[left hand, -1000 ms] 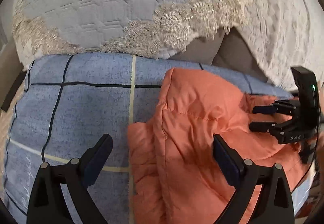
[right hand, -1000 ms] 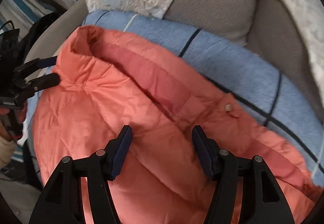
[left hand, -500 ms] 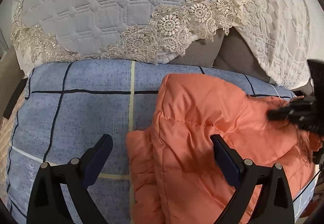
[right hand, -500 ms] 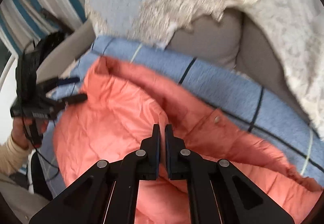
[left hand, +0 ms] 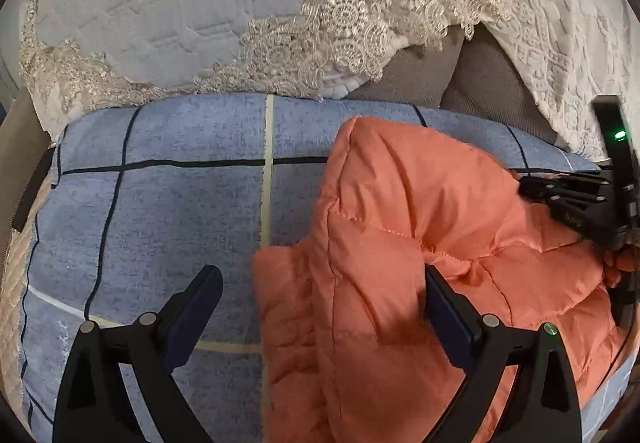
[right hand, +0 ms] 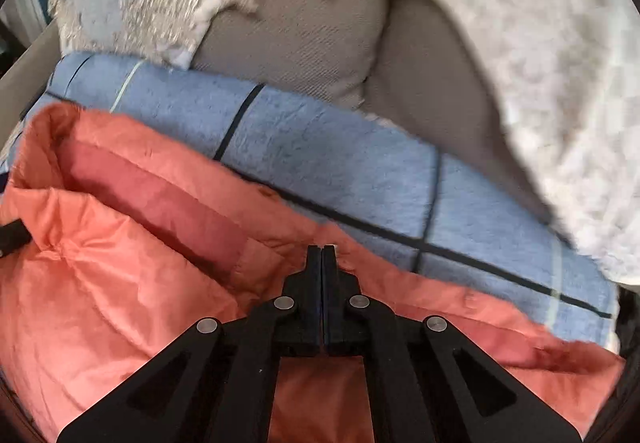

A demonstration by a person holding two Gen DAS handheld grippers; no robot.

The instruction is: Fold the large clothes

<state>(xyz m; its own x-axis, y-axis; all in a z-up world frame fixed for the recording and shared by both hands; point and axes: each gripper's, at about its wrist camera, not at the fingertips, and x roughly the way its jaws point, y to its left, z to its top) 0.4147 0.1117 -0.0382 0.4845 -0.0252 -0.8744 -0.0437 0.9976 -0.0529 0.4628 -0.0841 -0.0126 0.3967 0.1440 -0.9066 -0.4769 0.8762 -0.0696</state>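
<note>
At the far left of the left wrist view, a beige quilted cover [left hand: 12, 275] is seen beside a blue checked blanket [left hand: 168, 211], which is crossed by dark and pale lines. Above the blanket, a grey quilted cover [left hand: 192, 3] edged with cream lace [left hand: 340, 35] is draped, and a brown cushion [left hand: 480, 83] is partly hidden under it.

The left gripper [left hand: 320, 311] is held released, its fingers [left hand: 192, 311] spread wide. The left finger stands over bare blanket; the right one is set against the orange jacket [left hand: 400, 227], whose left edge lies between the two. Nothing is clamped.

The jacket, a puffy quilted one, is spread on the right part of the blanket, bunched and partly doubled over.

At the right edge of the same view, the right gripper [left hand: 532, 187] is seen with a green light on its body, its tips against the jacket. In the right wrist view, the right gripper [right hand: 322, 255] is shown clenched, the fingers pressed together over the jacket's edge; whether cloth is pinched between them cannot be told, and much of that view is blurred.

No readable writing or brand is made out.
</note>
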